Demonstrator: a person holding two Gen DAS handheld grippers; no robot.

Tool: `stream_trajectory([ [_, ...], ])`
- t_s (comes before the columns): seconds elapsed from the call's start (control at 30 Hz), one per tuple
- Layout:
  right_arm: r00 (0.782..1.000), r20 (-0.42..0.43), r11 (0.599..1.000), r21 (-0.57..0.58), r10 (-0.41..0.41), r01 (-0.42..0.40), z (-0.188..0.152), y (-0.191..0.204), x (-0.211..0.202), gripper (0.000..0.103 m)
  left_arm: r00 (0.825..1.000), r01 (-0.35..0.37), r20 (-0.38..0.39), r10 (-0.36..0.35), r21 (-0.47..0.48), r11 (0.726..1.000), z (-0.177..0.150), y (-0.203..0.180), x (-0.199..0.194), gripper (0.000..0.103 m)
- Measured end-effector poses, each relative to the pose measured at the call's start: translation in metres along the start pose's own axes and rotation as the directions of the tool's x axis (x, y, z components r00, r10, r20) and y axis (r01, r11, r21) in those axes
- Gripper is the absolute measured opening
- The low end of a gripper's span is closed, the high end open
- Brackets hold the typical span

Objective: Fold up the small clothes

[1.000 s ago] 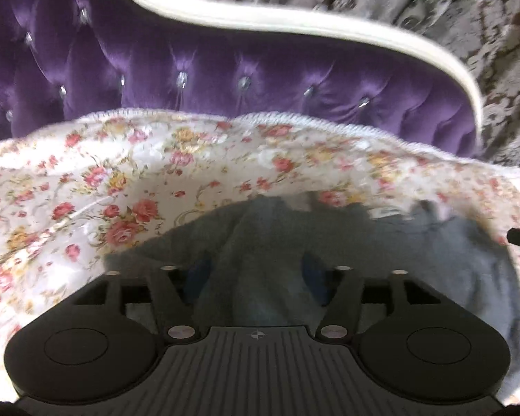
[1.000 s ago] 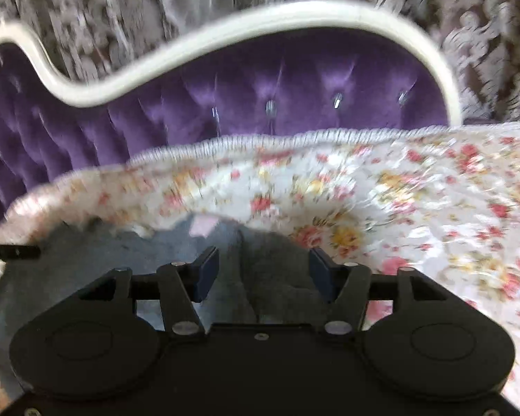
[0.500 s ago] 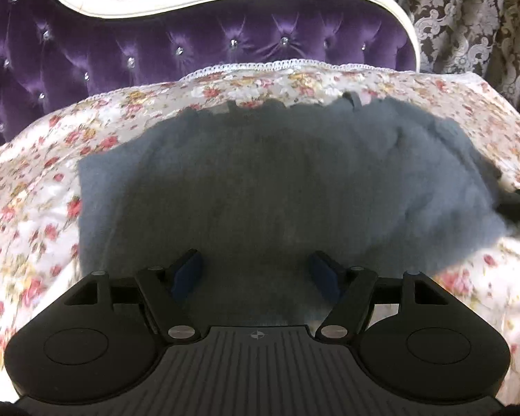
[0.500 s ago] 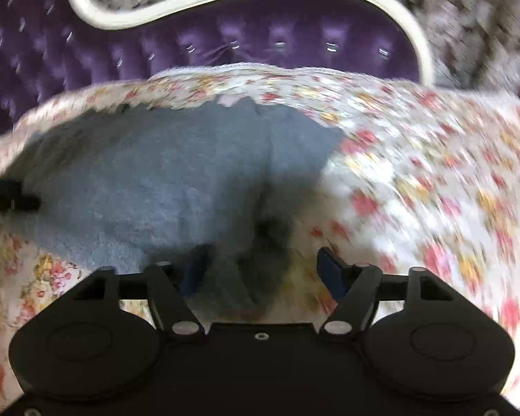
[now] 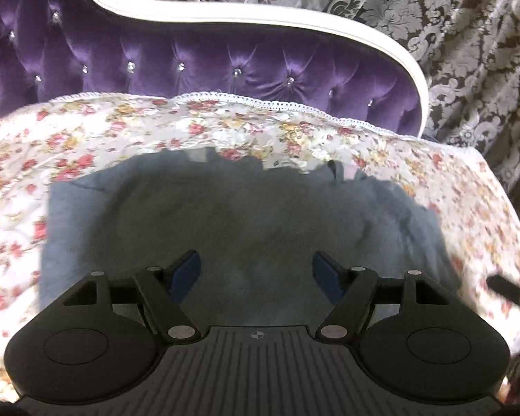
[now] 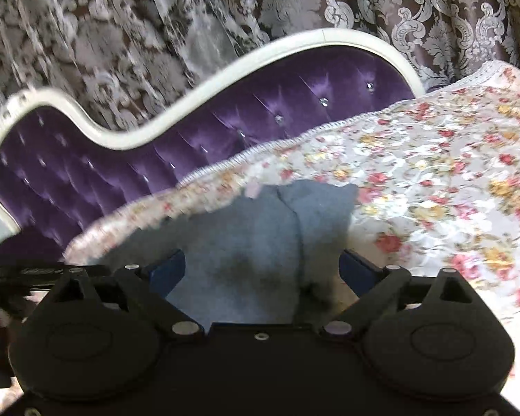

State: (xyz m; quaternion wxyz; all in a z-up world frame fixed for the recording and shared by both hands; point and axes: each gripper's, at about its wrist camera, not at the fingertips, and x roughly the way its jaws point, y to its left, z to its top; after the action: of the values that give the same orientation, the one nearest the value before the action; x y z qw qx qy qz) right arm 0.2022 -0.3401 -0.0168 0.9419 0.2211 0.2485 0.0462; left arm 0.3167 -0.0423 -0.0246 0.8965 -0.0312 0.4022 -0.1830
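1. Since half a second ago your view has dropped lower and nearer: the grey fleece garment point(image 5: 239, 215) fills less of the left view, and the right view has tilted.
2. Your left gripper point(image 5: 256, 272) and right gripper point(image 6: 262, 270) are both spread wide, pinching nothing.
3. That garment lies spread on the floral bedspread point(image 5: 86, 145), directly beyond both grippers.
4. Judge it light, soft and floppy; take it at a corner or along an edge, such as the right-hand fold point(image 6: 294, 228).
5. Behind stand a purple tufted headboard point(image 5: 204, 59) and damask curtains point(image 6: 433, 3).
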Motion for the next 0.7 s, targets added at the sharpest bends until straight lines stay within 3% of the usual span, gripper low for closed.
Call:
stream_trajectory([
  [0.17, 0.999, -0.020, 1.000, 0.009, 0.024, -0.024, -0.011, -0.005, 0.007, 0.097, 0.997, -0.080, 0.004, 0.080, -0.017, 0.997, 0.014, -0.009, 0.035, 0.070],
  [0.3, 0.999, -0.018, 0.998, 0.043, 0.045, -0.044, -0.011, -0.012, 0.007, 0.097, 0.987, -0.157, -0.044, 0.157, 0.006, 0.988, 0.016, -0.009, 0.066, 0.070],
  [0.43, 0.998, -0.019, 0.998, 0.038, 0.053, -0.053, -0.010, -0.012, 0.007, 0.097, 0.972, -0.226, -0.030, 0.231, 0.126, 0.966, 0.010, -0.020, 0.080, 0.079],
  [0.7, 0.998, -0.024, 0.993, 0.101, 0.065, -0.062, -0.008, -0.023, 0.010, 0.097, 0.977, -0.204, -0.046, 0.210, 0.108, 0.973, 0.013, -0.016, 0.080, 0.080],
])
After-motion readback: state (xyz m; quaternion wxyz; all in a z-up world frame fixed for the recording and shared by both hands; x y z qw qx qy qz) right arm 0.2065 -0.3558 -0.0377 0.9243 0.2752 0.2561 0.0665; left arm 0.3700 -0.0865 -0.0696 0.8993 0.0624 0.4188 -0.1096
